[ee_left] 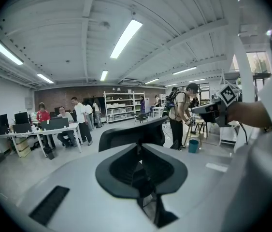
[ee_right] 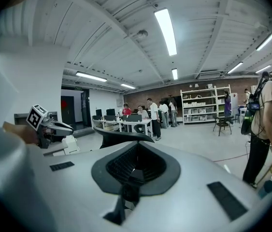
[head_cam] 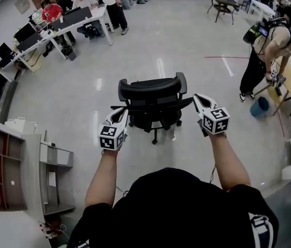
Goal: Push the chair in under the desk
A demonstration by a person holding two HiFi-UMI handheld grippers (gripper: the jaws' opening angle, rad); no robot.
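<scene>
Here, a black office chair (head_cam: 153, 102) on wheels stands alone on a glossy open floor (head_cam: 186, 40), well apart from every worktop edge. The person holds one tool on each side of it. The left claw (head_cam: 121, 113) is pressed together and pinches nothing, its tip close beside the chair's left armrest. The right claw (head_cam: 201, 101) is likewise pressed together and empty, near the right armrest. Whether either tip touches the chair cannot be made out. A long worktop (head_cam: 57, 27) with monitors and seated people runs far off at the upper left, and a white worktop (head_cam: 52, 156) sits low on the left, its edge turned away from the chair. The main risk is probably aim: no worktop edge lies straight ahead, so a plain forward shove would likely send the chair rolling across the bare floor. Uneven pressure from the two sides could spin the seat on its post. Closed tips may slide off the smooth, curved frame. At the right, a bending person (head_cam: 266, 50) and a blue bin (head_cam: 259, 106) could be struck if the chair veers. The armrests may also catch on a worktop's front edge.
</scene>
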